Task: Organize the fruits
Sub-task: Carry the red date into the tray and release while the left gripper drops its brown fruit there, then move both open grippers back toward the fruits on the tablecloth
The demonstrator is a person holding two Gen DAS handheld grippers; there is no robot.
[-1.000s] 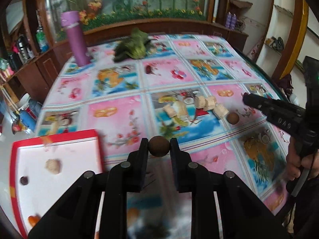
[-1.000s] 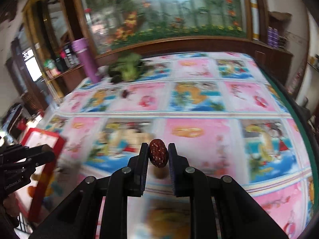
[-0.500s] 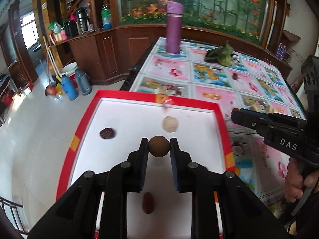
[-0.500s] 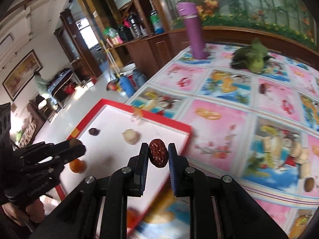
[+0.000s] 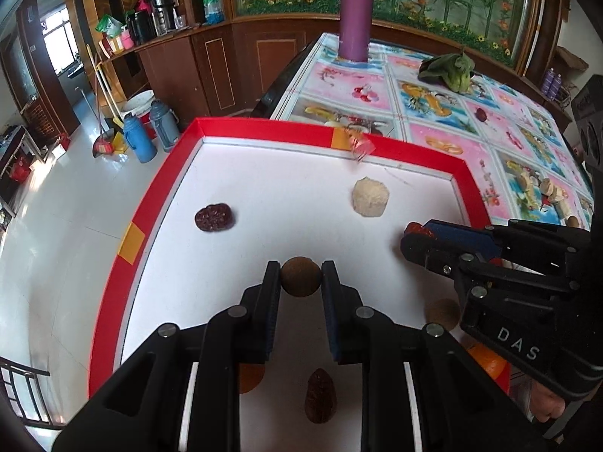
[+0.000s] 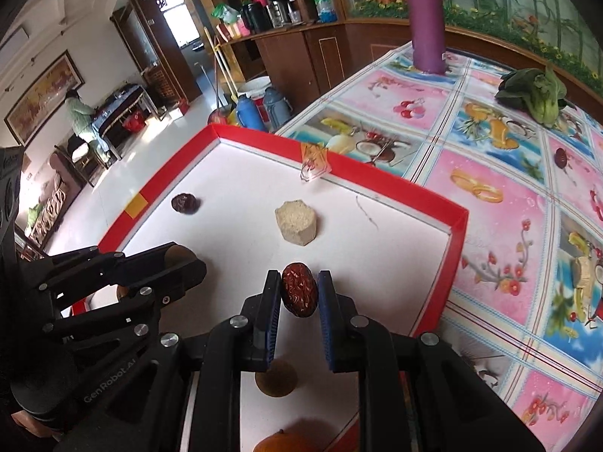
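Over a red-rimmed white tray at the near-left corner of a table, two handheld black grippers hover side by side. From the left wrist camera, the left gripper is clamped on a round brown fruit, pinched between its two fingertips above the middle of the tray floor. From the right wrist camera, the right gripper grips a wrinkled dark red date standing on end between its fingertips, above the tray near its right rim.

Several things already lie on the white floor of the tray. A dark, wrinkled dried fruit sits near the left rim. A pale beige, rough-sided chunk rests toward the far right. Another dark red date lies close to the camera, under the left gripper's body. A second round brown fruit lies beneath the right gripper, and part of an orange fruit shows at the near edge.

Beyond the tray, the table carries a bright tablecloth of pink and blue fruit pictures. On it stand a tall purple flask at the far edge, a bunch of green leafy vegetable to its right, and a single dark date lying alone. Pale chunks are grouped further right.
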